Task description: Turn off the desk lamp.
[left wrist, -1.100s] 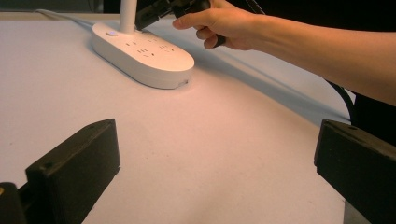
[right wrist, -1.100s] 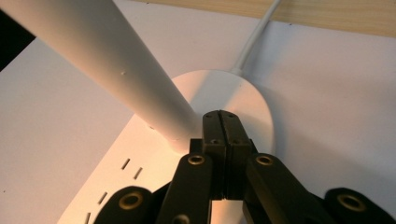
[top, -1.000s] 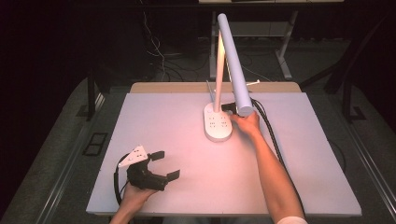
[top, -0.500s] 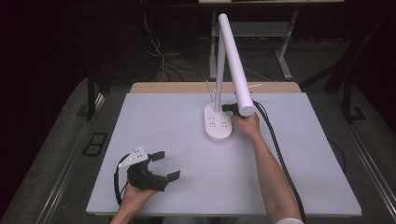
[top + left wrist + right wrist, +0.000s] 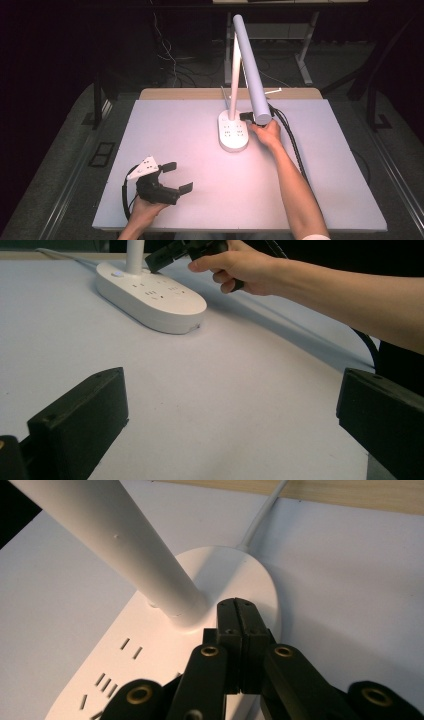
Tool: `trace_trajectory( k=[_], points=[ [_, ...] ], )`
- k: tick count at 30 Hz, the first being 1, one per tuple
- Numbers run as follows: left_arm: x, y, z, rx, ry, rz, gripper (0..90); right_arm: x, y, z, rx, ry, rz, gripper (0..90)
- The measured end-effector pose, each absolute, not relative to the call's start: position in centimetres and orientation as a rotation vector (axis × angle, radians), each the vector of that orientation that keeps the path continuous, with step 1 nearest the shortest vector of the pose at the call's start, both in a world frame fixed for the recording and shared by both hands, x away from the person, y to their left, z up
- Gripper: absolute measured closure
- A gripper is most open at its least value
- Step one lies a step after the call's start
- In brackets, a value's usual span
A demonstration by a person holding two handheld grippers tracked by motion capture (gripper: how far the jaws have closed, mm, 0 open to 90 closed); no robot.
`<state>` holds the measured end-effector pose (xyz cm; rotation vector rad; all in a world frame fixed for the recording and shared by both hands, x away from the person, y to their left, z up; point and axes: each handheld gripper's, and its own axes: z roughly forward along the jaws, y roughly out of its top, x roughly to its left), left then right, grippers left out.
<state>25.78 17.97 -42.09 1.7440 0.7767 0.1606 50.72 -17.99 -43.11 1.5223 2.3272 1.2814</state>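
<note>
A white desk lamp stands mid-table. Its oval base [image 5: 233, 132] carries socket slots, a thin pole [image 5: 233, 75] rises from it, and a long tube head [image 5: 251, 70] slants over it. My right gripper [image 5: 245, 116] is shut with nothing between its jaws. Its tips [image 5: 236, 605] hover right over the base [image 5: 150, 645], beside the foot of the pole [image 5: 115, 545]; I cannot tell if they touch. My left gripper [image 5: 178, 176] rests open on the table near the front left, facing the base [image 5: 150, 295] from a distance.
The table top [image 5: 175, 130] is a pale sheet with a wooden strip along its back edge. The lamp's white cord [image 5: 260, 520] runs off the back. Black cables [image 5: 290, 140] trail along the right arm. A small button [image 5: 118, 274] sits on the base near the pole.
The lamp's pole looked warm orange a second ago and now looks white. Both hands stay almost still.
</note>
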Motion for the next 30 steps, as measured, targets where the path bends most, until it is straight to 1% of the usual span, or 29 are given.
trace_trajectory(
  k=[7,9,16,24,30],
  points=[
    [25.84,18.07,-42.13,1.743,0.781,0.16,0.0,50.56,-17.38,-42.59,1.47,2.33,1.302,90.0],
    [25.8,18.07,-42.11,1.741,0.781,0.16,0.0,50.52,-17.06,-42.68,1.463,2.335,1.231,90.0],
    [25.7,17.89,-42.1,1.746,0.775,0.159,0.0,50.79,-17.86,-42.91,1.488,2.35,1.232,90.0],
    [25.85,18.16,-42.15,1.741,0.782,0.159,0.0,50.8,-17.78,-42.9,1.49,2.33,1.241,90.0],
    [25.78,18.07,-42.12,1.741,0.78,0.159,0.0,50.54,-17.66,-42.28,1.472,2.318,1.284,90.0]
  ],
)
